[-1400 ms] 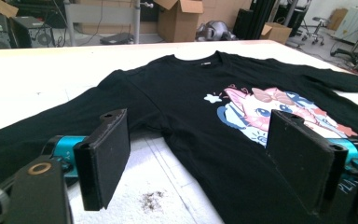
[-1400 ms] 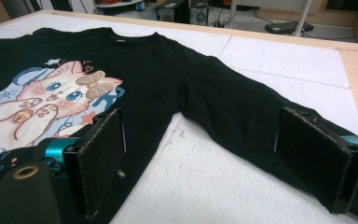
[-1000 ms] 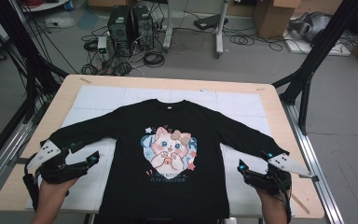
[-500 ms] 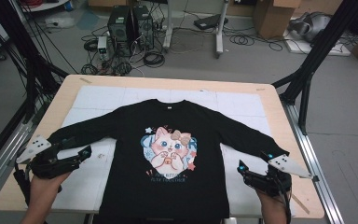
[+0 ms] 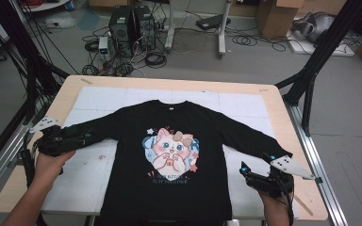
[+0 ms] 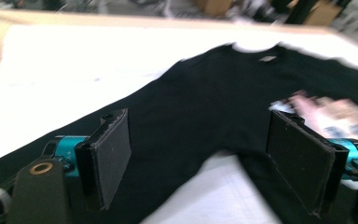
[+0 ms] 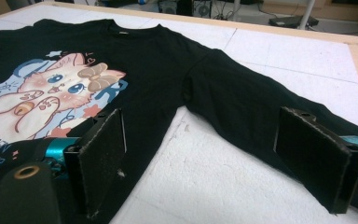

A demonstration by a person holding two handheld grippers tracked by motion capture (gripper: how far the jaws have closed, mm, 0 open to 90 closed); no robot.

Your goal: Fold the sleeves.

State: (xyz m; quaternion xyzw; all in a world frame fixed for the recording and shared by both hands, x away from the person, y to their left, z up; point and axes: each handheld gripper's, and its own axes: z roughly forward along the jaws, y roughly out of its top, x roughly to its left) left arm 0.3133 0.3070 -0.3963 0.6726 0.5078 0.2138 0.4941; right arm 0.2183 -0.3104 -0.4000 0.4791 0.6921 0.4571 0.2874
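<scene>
A black long-sleeved shirt with a pink cat print lies flat, front up, on a white mat. Both sleeves are spread out to the sides. My left gripper hovers over the end of the left sleeve, open. In the left gripper view the jaws stand wide apart above the sleeve with nothing between them. My right gripper is open just in front of the right sleeve, near its cuff. In the right gripper view one pad is over the shirt's side and the other by the sleeve.
The mat covers a wooden table with metal rails along both sides. Beyond the far edge are computer towers, loose cables and cardboard boxes on the floor. Black frame legs stand at the right and left.
My left gripper has moved away from the person and onto the end of the left sleeve. The right gripper and the shirt have stayed put.
</scene>
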